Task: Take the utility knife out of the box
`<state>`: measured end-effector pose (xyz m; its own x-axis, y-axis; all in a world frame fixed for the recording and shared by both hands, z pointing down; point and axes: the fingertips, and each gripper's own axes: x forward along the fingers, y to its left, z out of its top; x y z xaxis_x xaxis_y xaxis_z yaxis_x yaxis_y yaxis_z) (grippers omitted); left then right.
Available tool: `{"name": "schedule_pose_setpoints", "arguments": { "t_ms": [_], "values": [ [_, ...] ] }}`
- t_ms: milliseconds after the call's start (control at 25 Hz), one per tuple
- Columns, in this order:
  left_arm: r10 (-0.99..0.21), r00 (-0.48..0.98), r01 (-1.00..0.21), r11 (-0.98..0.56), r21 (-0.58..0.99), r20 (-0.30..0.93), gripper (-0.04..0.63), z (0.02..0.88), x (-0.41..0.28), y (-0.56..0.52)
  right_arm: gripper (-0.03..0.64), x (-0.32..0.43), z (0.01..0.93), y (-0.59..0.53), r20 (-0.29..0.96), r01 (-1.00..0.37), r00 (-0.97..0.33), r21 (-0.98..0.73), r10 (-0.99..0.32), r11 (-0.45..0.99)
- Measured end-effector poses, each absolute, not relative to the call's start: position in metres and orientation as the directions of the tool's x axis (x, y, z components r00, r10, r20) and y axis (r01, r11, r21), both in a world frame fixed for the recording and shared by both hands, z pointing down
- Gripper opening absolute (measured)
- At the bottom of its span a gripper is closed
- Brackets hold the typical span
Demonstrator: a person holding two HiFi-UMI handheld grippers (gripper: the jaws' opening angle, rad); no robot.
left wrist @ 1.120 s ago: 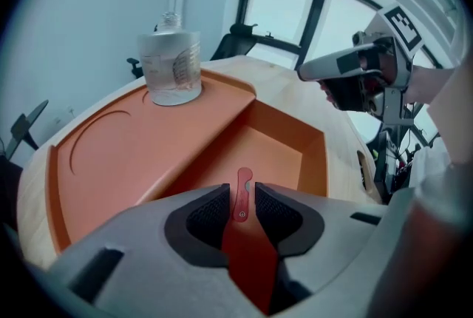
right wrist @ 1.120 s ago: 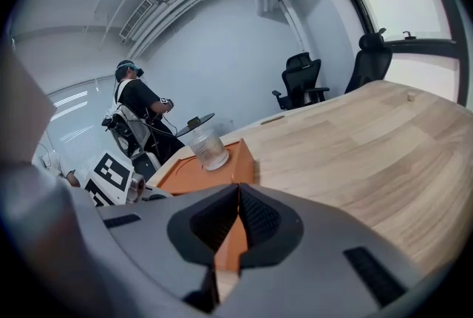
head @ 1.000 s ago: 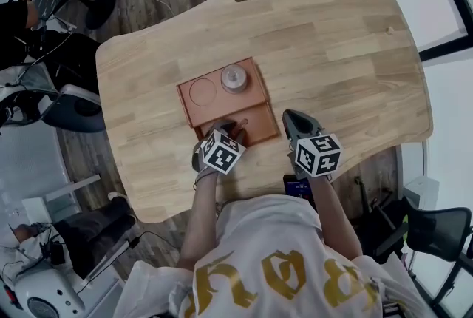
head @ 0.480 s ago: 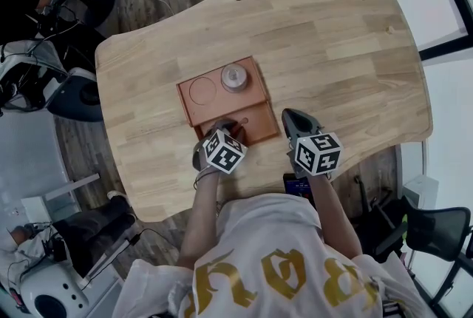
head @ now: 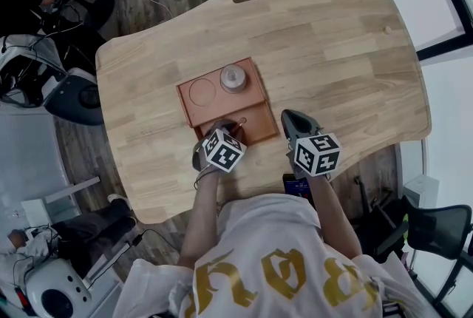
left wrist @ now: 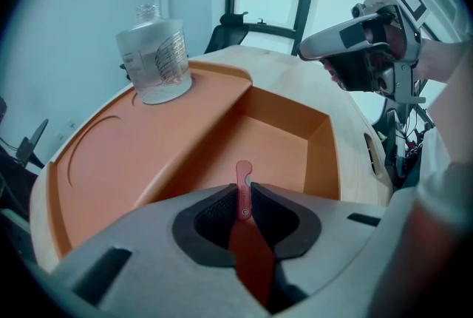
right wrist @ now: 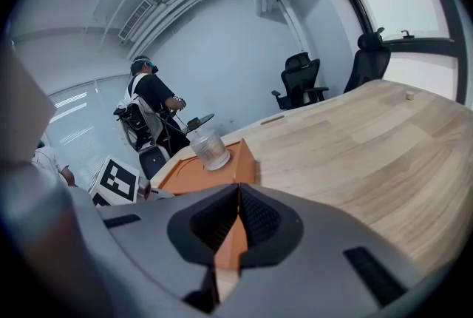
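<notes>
Head view looks steeply down; both gripper views share the box (left wrist: 148, 154).

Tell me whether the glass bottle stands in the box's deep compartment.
No: the left gripper view shows the glass bottle standing on the raised shelf of the box, beside the deep compartment.

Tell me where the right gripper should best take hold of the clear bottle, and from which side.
Probably the narrow neck of the clear bottle, coming level from the box's right side, where the right gripper is. The bottle stands upright on the raised shelf, its body is wide and round, and nothing crowds it.
</notes>
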<state>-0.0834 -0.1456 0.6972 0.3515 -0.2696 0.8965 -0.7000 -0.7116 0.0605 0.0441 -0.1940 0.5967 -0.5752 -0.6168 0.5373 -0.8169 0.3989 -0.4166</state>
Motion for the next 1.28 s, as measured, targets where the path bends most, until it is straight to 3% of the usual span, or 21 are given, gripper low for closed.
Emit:
{"name": "schedule_pose_setpoints", "arguments": {
  "t_ms": [720,1280],
  "values": [
    [-0.403,0.439,-0.754,-0.652,0.085,0.803,0.060,0.646,-0.081,-0.148,0.012,0.038,0.580,-0.184,0.513,-0.806,-0.592,-0.398,-0.621,0.439],
    [-0.566,0.521,-0.823,-0.531,0.200,0.639,0.060,0.593,-0.086,-0.154,0.012,0.033,0.563,-0.170,0.487,-0.795,-0.607,-0.378,-0.628,0.474]
  ]
}}
